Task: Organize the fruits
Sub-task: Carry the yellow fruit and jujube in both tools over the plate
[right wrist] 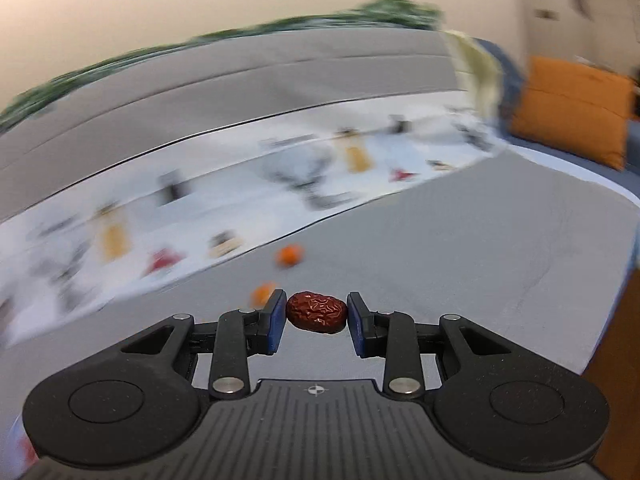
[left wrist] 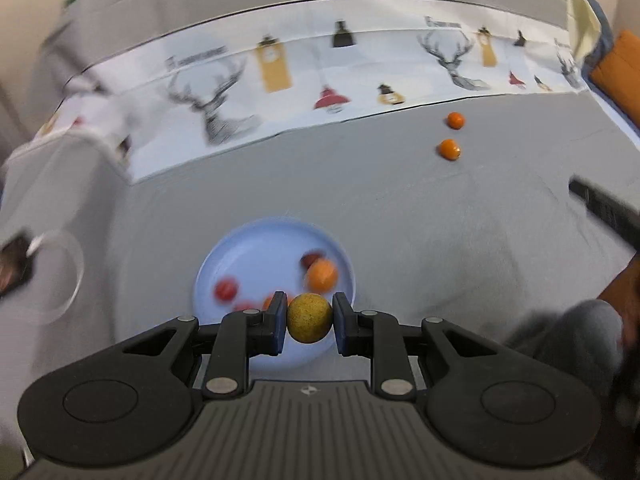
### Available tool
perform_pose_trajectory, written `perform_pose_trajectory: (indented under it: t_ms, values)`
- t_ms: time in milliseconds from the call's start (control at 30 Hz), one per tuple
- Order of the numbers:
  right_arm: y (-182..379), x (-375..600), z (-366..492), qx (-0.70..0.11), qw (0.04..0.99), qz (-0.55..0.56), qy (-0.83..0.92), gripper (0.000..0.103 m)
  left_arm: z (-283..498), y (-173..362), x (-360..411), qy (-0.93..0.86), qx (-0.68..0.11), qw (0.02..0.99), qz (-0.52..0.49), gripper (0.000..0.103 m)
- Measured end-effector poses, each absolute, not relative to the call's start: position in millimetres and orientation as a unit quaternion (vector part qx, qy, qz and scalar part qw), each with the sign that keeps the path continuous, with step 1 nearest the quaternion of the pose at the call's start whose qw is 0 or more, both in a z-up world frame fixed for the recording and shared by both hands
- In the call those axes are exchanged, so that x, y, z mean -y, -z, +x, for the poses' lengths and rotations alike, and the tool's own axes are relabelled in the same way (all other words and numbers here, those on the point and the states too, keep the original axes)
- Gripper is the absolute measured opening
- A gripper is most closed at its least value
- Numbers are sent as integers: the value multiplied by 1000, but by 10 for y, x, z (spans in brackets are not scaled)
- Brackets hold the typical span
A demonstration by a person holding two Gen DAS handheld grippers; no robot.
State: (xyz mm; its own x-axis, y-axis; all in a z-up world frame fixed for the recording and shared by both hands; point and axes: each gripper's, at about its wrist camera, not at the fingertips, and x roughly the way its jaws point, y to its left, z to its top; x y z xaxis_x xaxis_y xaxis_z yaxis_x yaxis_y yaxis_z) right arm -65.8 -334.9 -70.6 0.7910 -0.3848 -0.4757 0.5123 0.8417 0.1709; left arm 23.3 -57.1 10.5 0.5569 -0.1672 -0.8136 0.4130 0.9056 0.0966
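My left gripper (left wrist: 309, 318) is shut on a round yellow-brown fruit (left wrist: 309, 319) and holds it over the near rim of a light blue plate (left wrist: 248, 256). The plate holds an orange fruit (left wrist: 322, 275), a dark red fruit (left wrist: 311, 258), a red fruit (left wrist: 226, 289) and more, partly hidden by my fingers. Two small orange fruits (left wrist: 450, 149) (left wrist: 455, 120) lie on the grey cloth far right. My right gripper (right wrist: 316, 313) is shut on a wrinkled dark red date (right wrist: 316, 312) above the grey cloth. Two orange fruits (right wrist: 289, 255) (right wrist: 262, 293) lie beyond it.
A white runner with deer prints (left wrist: 280, 80) crosses the back of the grey cloth. A clear round container (left wrist: 60, 272) stands at the left. The other gripper's dark finger (left wrist: 600, 204) and a sleeve (left wrist: 572, 332) show at the right. An orange cushion (right wrist: 572, 108) lies far right.
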Motion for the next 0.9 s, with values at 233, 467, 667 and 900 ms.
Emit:
perform_pose_trajectory:
  t_ms: [233, 467, 667, 900]
  values:
    - [335, 2319, -1422, -236, 958, 103, 125, 34, -360, -351, 85, 152, -412, 893, 97, 26]
    - [4, 1720, -1696, -222, 972, 62, 52, 34, -781, -572, -224, 156, -374, 913, 49, 26]
    - [-77, 1395, -1898, -206, 978, 20, 14, 34, -1024, -618, -418, 152, -363, 919, 31, 26]
    - [-144, 1255, -1915, -201, 980, -2, 0, 34, -1087, -646, -552, 148, -356, 922, 21, 26]
